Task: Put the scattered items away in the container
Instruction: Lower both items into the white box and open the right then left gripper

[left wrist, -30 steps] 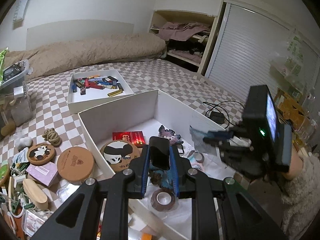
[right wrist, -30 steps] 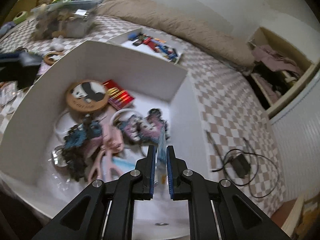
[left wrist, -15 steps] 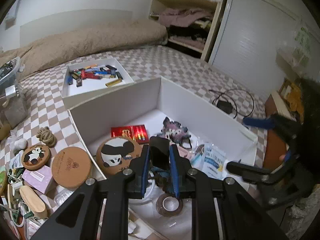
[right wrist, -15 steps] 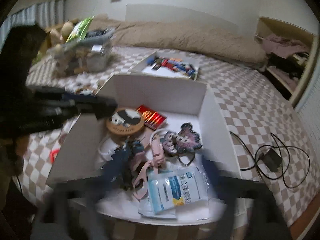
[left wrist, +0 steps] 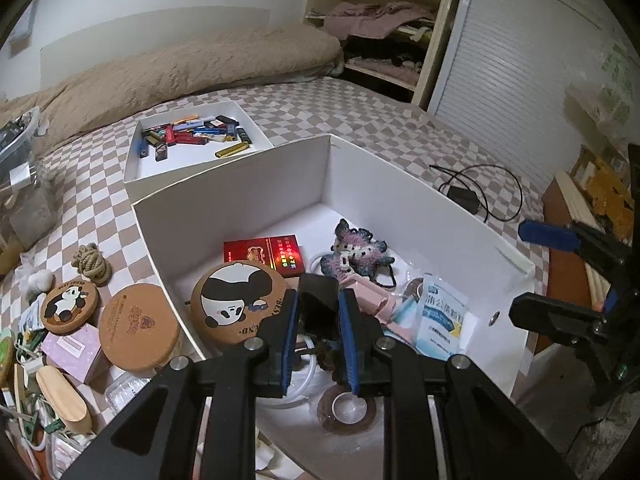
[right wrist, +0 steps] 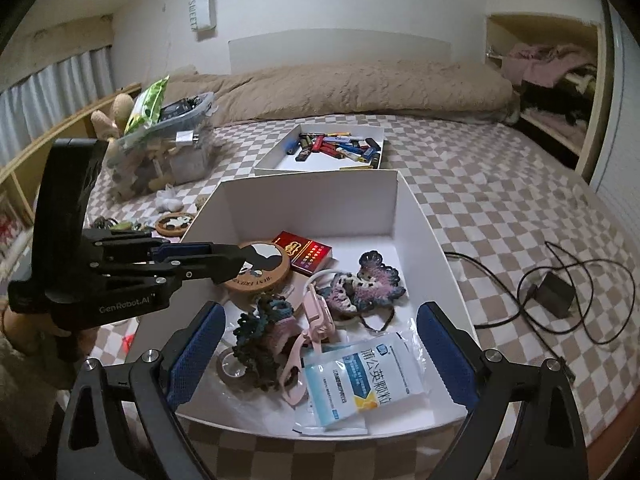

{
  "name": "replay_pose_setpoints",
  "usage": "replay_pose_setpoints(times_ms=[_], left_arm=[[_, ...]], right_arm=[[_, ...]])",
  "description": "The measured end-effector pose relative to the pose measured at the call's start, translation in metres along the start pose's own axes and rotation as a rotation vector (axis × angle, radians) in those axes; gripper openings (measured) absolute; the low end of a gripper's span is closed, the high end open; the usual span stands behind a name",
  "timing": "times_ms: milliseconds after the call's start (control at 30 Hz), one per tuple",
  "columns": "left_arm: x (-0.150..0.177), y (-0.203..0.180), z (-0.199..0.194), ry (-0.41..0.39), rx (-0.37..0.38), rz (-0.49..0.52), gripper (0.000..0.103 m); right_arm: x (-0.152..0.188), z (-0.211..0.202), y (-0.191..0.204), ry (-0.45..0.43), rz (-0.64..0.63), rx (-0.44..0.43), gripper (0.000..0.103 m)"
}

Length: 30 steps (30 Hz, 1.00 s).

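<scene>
The white box (right wrist: 412,216) sits on the bed just ahead of both tools. The right tool (right wrist: 320,354) hangs spread wide and released over its near rim, above a medicine packet (right wrist: 362,382). The left tool (left wrist: 319,316) is clenched on a small black object (left wrist: 318,304) over the box's left side.

A white box (right wrist: 416,216) sits on a beige-and-white checked bedspread (right wrist: 500,200), holding a red packet (right wrist: 306,251) and panda-printed coaster (left wrist: 236,308).

A: What has changed?
B: The right gripper (right wrist: 318,354), a second ago clamped on a blue-and-white plastic sachet (right wrist: 362,384), has spread wide; the sachet now lies inside the white cardboard box (right wrist: 420,216).
</scene>
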<state>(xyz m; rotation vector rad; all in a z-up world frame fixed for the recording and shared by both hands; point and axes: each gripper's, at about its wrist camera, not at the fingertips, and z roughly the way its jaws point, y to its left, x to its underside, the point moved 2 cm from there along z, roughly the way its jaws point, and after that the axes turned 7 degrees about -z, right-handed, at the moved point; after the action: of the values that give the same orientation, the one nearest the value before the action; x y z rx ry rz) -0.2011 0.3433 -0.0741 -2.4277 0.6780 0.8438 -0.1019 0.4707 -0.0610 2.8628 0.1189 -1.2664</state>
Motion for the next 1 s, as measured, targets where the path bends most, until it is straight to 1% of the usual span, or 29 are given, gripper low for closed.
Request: replay_pose_setpoints(times_ms=[33, 67, 167, 367, 700, 1000], left_arm=[[0.0, 0.002, -0.002, -0.008, 0.001, -0.013, 0.049], [-0.001, 0.003, -0.003, -0.015, 0.004, -0.022, 0.057], [-0.002, 0.006, -0.009, -0.029, -0.002, -0.027, 0.057], [-0.002, 0.007, -0.015, -0.034, -0.013, -0.017, 0.057], [0.002, 0.007, -0.023, -0.039, -0.016, -0.011, 0.057], [0.008, 0.01, -0.043, -0.058, -0.025, -0.006, 0.057]], right_arm=[[0.0, 0.0, -0.001, -0.002, 0.012, -0.009, 0.096], [0.0, -0.001, -0.002, -0.003, 0.02, -0.018, 0.096], [0.001, -0.002, -0.003, -0.008, 0.037, -0.037, 0.096], [0.0, -0.004, -0.001, -0.014, 0.05, -0.043, 0.096], [-0.002, -0.008, 0.007, -0.019, 0.049, -0.042, 0.096], [0.0, -0.014, 0.009, -0.029, 0.074, -0.035, 0.096]])
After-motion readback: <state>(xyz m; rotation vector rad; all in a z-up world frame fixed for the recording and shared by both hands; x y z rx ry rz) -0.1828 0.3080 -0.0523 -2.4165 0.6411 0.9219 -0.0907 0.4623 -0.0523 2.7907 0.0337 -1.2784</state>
